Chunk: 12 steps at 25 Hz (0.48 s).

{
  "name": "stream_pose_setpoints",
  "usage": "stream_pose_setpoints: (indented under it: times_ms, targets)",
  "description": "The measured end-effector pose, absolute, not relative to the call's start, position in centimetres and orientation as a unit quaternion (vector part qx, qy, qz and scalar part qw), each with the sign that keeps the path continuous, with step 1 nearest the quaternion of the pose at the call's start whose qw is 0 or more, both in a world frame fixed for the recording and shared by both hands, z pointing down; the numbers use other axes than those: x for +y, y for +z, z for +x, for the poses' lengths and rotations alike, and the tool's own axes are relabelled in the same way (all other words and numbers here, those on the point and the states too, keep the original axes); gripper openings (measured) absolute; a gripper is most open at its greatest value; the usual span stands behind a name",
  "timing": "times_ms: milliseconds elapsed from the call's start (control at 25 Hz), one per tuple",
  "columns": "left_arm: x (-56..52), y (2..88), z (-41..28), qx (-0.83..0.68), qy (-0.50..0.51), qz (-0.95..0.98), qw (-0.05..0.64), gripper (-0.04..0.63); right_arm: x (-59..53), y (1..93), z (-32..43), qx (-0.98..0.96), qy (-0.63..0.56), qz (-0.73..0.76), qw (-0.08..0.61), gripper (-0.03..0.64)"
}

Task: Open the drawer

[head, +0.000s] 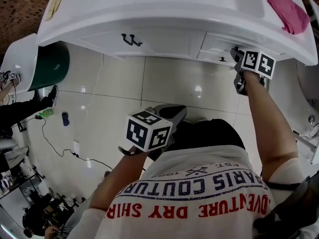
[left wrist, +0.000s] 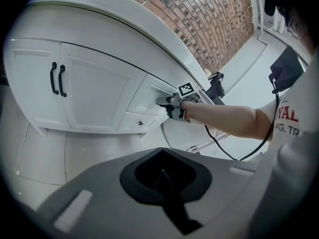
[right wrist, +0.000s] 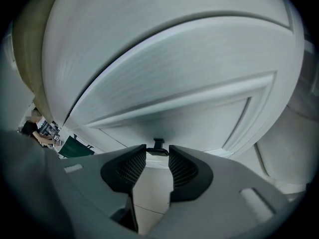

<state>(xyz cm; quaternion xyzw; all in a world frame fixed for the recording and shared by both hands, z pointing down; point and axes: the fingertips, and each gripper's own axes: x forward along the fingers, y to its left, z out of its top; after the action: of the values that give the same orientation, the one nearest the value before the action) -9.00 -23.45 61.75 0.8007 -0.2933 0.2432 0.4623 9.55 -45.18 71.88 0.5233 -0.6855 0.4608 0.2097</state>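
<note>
- White cabinet (head: 164,36) under a pale surface (head: 149,4), standing on a glossy tiled floor (head: 124,83); a pink cloth (head: 288,11) lies on the surface at its right end.
- The drawer (head: 218,44) is the upper one at the cabinet's right side, beside the doors with the dark handles (head: 130,40). It looks fully closed, its front flush with the frame.
- The right hand-held gripper (right wrist: 157,151) is up against the drawer front. Its jaws are set fairly wide, with the small dark knob (right wrist: 158,144) filling the gap at their very tips, so I read it as holding the knob.
- The left hand-held gripper (left wrist: 163,172) hangs low near the body, above the floor and well away from the cabinet. Its jaws are together with nothing between them.
- The step in hand appears to be the pull, which has not yet begun.
- To do it well:
  - Only the tips are on the knob, so seat it a little deeper between the pads if the grip feels thin.
  - Pull straight out along the drawer's run and toward the body, not downward, since the gripper is angled down and could slide off the knob.
  - Start slowly and keep the wrist from twisting.
  - Leave the left hand-held gripper clear of the drawer's path.
</note>
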Motion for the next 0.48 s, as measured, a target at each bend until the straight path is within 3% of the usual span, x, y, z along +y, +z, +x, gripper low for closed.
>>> stream_pose_setpoints:
  times_ms: [480]
  targets:
    - [-21.8,59.5,-8.7,-0.286,0.261,0.793,0.47,-0.002,-41.9,72.0,9.5,-0.67,0.473,0.528,0.221,0.143]
